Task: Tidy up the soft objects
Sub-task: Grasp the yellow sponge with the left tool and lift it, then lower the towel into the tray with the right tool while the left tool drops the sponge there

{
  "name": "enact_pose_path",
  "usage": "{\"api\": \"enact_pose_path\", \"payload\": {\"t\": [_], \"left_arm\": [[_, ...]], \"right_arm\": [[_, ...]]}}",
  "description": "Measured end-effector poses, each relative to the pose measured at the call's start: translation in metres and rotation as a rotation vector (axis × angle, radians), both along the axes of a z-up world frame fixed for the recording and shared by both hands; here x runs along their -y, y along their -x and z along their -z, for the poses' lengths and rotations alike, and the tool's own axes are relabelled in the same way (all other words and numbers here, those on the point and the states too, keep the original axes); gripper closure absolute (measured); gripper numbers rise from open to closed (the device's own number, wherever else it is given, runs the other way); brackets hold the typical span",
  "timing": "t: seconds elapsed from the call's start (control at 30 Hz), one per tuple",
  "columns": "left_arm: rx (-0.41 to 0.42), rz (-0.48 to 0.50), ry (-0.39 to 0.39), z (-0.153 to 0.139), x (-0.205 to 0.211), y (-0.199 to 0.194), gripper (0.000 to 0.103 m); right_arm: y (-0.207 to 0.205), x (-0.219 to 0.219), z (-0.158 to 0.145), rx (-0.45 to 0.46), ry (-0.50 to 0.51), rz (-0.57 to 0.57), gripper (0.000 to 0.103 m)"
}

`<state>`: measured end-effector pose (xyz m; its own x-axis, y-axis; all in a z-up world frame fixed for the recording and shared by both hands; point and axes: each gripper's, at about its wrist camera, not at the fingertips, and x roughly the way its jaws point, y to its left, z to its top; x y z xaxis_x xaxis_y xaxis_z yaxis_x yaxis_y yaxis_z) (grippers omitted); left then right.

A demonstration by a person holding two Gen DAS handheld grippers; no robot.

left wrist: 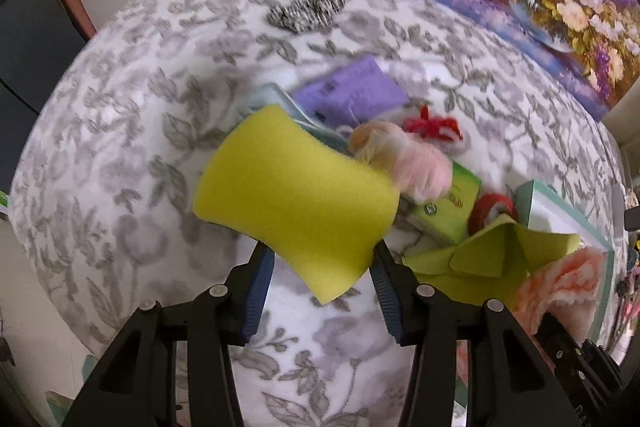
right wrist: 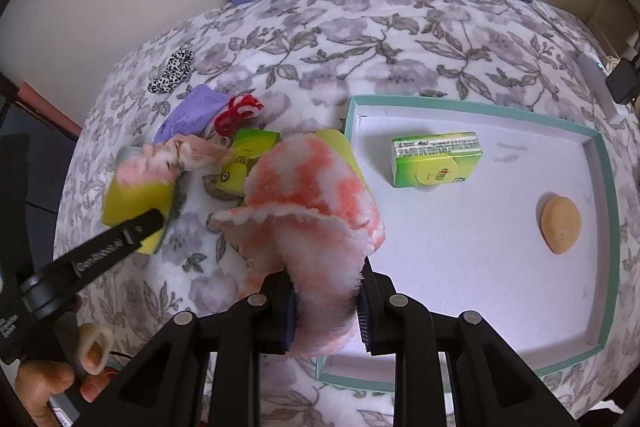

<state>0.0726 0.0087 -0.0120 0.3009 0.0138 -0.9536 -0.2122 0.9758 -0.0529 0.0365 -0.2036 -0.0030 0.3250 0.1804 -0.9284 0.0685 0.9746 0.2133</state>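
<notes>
Your left gripper (left wrist: 320, 267) is clamped on the yellow sponge (left wrist: 294, 203), jaws pinching its lower edge; the sponge hangs clear above the floral blanket (left wrist: 120, 147), over the pile. Your right gripper (right wrist: 326, 311) is clamped on the pink-and-white fluffy cloth (right wrist: 316, 199), draped just at the left rim of the teal box (right wrist: 600, 163). The box already holds a green carton (right wrist: 436, 159) and a tan sponge (right wrist: 560, 225). Grip on the yellow sponge looks shallow, so keep the squeeze steady and carry it low. Likely best to drop the cloth into the box first and clear the right hand so the two don't collide. Avoid snagging the pink plush (left wrist: 416, 163) beside the sponge.
</notes>
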Motion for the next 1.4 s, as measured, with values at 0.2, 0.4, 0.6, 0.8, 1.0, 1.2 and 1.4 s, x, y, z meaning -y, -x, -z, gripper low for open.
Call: {"api": "enact_pose_path", "payload": {"t": [0.2, 0.4, 0.6, 0.8, 1.0, 1.2, 1.4], "left_arm": [[0.077, 0.002, -0.021, -0.021, 0.0, 0.0, 0.053], [0.123, -0.005, -0.033, -0.034, -0.002, 0.002, 0.053], [0.184, 0.001, -0.041, -0.052, 0.001, 0.005, 0.053], [0.232, 0.004, -0.05, -0.067, 0.002, 0.01, 0.053], [0.256, 0.012, -0.054, -0.074, 0.006, 0.014, 0.053], [0.265, 0.036, -0.059, -0.077, 0.016, 0.015, 0.053], [0.265, 0.096, -0.081, -0.078, 0.043, 0.017, 0.052]], "right_arm": [[0.0, 0.002, -0.005, 0.013, -0.004, 0.004, 0.077], [0.001, 0.004, -0.008, 0.02, -0.007, 0.008, 0.077], [0.005, 0.005, -0.02, 0.054, -0.016, 0.001, 0.077], [0.01, 0.01, -0.04, 0.107, -0.033, 0.011, 0.077], [0.017, 0.02, -0.059, 0.164, -0.053, 0.03, 0.077], [0.018, 0.029, -0.058, 0.16, -0.065, 0.047, 0.077], [0.016, 0.059, -0.049, 0.137, -0.053, 0.116, 0.077]]}}
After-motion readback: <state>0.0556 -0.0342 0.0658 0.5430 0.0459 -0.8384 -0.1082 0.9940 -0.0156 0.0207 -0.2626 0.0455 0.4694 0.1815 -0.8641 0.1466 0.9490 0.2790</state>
